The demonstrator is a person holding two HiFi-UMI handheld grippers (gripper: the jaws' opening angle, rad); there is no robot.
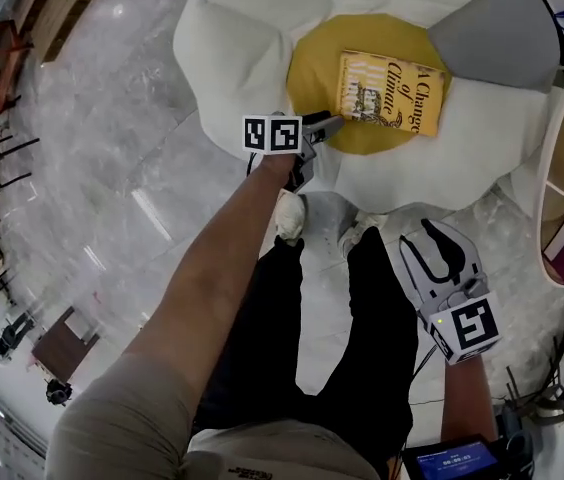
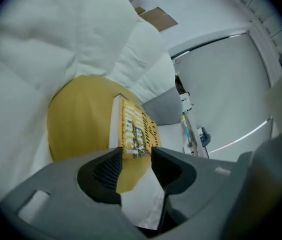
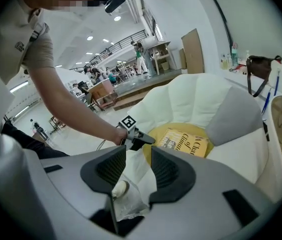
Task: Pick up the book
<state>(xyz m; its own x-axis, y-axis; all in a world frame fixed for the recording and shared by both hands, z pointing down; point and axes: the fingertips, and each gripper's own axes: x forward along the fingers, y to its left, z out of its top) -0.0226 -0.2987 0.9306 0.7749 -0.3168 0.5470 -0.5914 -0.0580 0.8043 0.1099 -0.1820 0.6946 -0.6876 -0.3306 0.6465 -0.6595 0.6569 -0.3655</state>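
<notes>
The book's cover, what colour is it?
The book is yellow with dark lettering; the head view shows it best.

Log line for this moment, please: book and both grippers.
phase: approach | book: flat on yellow cushion, untouched | left gripper: open, empty, aimed at book, not touching | right gripper: open, empty, away from book

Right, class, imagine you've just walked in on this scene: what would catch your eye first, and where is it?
The yellow book jumps out, lying flat on the round yellow cushion at the centre of a big white flower-shaped seat. The left gripper, jaws apart and empty, hovers at the cushion's near edge, just short of the book; the right gripper, also open, hangs well back from the seat.
</notes>
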